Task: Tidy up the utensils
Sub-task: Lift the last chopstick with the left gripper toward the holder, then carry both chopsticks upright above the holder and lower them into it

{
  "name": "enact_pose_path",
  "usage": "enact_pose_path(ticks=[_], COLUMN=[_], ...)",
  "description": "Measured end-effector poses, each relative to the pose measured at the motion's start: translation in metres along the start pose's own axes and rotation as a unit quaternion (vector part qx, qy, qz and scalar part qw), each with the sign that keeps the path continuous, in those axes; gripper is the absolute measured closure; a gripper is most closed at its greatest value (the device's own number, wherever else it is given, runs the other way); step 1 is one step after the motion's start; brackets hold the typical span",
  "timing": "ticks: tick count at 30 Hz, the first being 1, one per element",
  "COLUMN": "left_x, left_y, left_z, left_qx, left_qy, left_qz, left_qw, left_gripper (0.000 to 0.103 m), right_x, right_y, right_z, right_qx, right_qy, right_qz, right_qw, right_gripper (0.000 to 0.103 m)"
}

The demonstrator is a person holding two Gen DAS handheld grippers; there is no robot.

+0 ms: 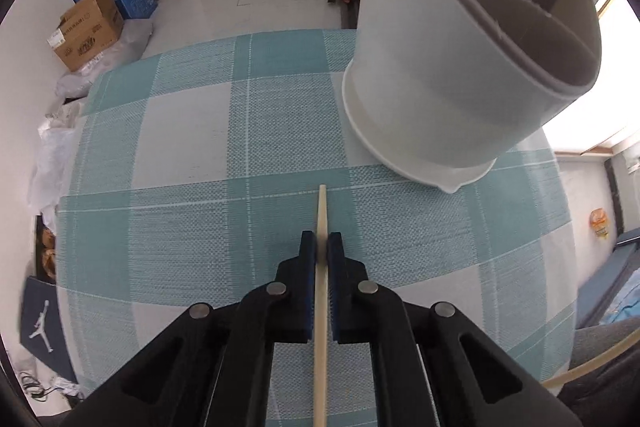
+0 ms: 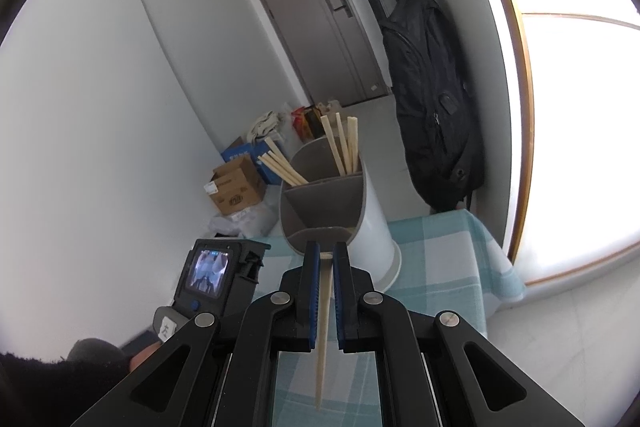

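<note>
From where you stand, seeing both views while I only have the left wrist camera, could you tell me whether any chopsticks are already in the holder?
Observer: Yes, the utensil holder has chopsticks standing in its far compartments.
Operator: Thank you. Is the nearest compartment occupied?
Observer: I see nothing rising from the near compartment.
Operator: And what is the right gripper doing?
Observer: The right gripper is shut on a chopstick of its own, pointing toward the holder.
</note>
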State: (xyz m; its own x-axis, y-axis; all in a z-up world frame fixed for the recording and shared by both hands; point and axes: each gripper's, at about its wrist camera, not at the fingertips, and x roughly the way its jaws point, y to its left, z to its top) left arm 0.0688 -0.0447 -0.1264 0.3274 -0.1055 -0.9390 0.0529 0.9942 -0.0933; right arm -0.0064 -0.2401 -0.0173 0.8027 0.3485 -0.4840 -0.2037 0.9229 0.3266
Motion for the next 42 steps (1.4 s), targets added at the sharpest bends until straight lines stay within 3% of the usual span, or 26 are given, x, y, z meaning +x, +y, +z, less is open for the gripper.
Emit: enact_pose_path(ticks=[4,8,14,22,28,40,42], left_x=[-0.029,-0.073,-0.118,-0.138,-0.173,-0.22,-0.225], left_y=[0.007,0.021,0.017,0.015,0.012,-0.003,-0.005], left_z=[-0.005,-0.014,-0.034,-0.04,-0.03,0.047,0.062], left_qx=[-0.019,-0.057,-0.055,-0.063,-0.064,-0.078,-0.078], left_qy=[-0.076,-0.167,-0.241,-0.282,-0.334,-0.412,-0.414], left_qz=[-0.022,-0.056,-0.076,-0.117,-0.137,-0.141,-0.147], left_qw=[0.9967,0.9827,0.966,0.9501,0.9305,0.8968,0.895], left_gripper=[0.101,0.101,0.101,0.101,0.101,0.101,0.101], right_x=[-0.001,-0.001,-0.001,-0.003,-0.012,-0.026,-0.024], right_y=[0.002,0.003,0.008,0.025,0.038,0.044,0.046], right_z=[-0.002,-0.004,-0.006,-0.005,0.018,0.117,0.137], right_qx=[-0.006,-0.008,-0.019,-0.038,-0.042,-0.044,-0.05], right_qy=[0.001,0.0,-0.003,-0.006,-0.023,-0.075,-0.088], right_qz=[-0.006,-0.012,-0.017,-0.008,0.007,0.015,0.016], right_qw=[1.0,1.0,1.0,0.999,0.999,0.996,0.995], right_gripper=[0.097,0.097,0.097,0.097,0.097,0.097,0.097])
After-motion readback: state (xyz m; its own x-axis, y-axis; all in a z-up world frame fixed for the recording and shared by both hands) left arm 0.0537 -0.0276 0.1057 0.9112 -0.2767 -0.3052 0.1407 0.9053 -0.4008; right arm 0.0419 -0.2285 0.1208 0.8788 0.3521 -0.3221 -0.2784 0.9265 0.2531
